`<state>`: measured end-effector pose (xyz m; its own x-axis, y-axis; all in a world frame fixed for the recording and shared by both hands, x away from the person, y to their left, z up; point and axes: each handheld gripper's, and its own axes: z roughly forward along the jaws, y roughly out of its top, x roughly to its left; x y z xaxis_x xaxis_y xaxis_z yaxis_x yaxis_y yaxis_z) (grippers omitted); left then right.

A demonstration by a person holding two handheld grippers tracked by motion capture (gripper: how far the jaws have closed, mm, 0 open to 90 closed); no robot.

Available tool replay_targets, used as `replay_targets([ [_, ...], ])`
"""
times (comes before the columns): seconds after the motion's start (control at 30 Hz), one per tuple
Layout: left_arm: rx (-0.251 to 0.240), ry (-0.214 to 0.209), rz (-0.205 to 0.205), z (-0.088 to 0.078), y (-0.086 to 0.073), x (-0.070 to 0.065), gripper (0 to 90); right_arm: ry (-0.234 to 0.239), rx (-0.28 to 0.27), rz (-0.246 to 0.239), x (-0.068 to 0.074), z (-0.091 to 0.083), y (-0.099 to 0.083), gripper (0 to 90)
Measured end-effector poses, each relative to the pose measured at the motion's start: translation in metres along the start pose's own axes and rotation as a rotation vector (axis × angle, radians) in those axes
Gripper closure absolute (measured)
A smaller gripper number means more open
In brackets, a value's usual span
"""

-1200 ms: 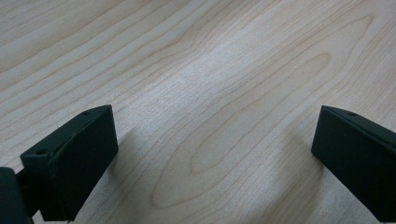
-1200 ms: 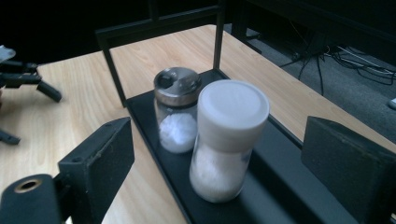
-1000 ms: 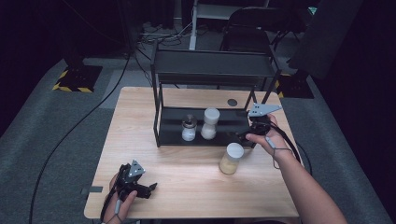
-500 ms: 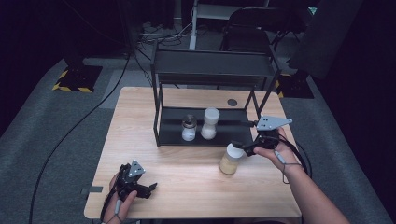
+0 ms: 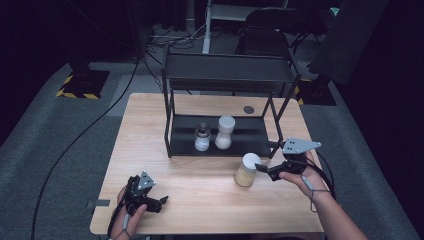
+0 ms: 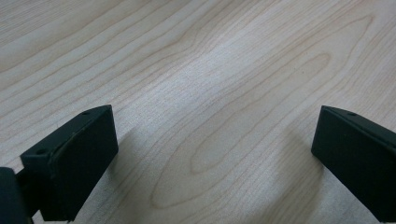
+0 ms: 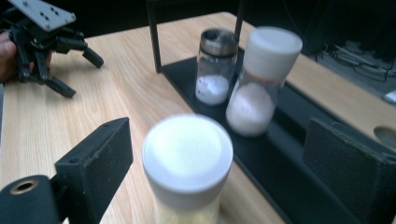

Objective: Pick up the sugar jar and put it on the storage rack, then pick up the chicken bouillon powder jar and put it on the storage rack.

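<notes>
The high view looks forward and down over the whole tabletop (image 5: 200,195) from afar. The left gripper view faces bare wood at very close range. The right gripper view looks low across the tabletop at the white-capped jar (image 7: 187,163) and black rack (image 7: 280,158), both shared with the high view.

Right gripper (image 5: 264,169) now lower and nearer the desk's (image 5: 150,115) front edge than a second ago, off the rack's (image 5: 227,75) right front post and level with the yellow-filled jar (image 5: 247,170). Jaws just been opening, now on either side of the jar's white cap in the right gripper view, not pressing on it. Grey plate now tilted flatter.
</notes>
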<state>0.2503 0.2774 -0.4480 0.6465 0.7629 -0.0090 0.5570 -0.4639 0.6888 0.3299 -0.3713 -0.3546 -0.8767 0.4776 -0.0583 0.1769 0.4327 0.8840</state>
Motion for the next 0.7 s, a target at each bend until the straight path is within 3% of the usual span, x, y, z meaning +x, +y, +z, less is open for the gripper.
replay_targets([
  [0.7, 0.0, 0.0, 0.0, 0.0, 0.0, 0.0, 0.4, -0.018, 0.04, 0.043, 0.011, 0.012, -0.045, 8.1],
])
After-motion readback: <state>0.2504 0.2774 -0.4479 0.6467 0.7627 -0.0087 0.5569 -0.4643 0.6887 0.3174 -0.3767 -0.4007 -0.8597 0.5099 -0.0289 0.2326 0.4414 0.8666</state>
